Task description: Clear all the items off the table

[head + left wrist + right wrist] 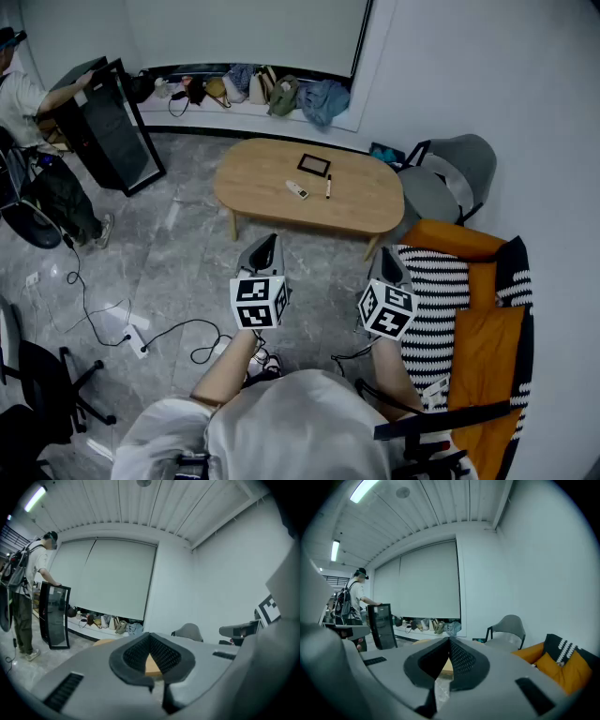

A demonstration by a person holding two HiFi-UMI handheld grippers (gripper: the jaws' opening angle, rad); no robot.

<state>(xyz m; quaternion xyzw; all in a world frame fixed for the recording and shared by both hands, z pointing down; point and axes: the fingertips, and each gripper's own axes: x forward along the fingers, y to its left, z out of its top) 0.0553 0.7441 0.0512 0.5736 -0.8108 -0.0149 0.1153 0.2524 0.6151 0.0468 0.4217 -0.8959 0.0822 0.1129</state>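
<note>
Holding left gripper (269,240) and right gripper (387,255) short of the tabletop (262,173), fingers together on nothing, with black frame (313,166), remote (297,189) and pen (328,187) at 12 o'clock mid-tabletop, risking knocking the slim pen off the edge if brought in unopened.

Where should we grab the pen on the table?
Probably mid-barrel of the pen, coming straight down from above with the jaws across its thin width. It lies flat on the table, lengthwise away from you, clear of the remote.
</note>
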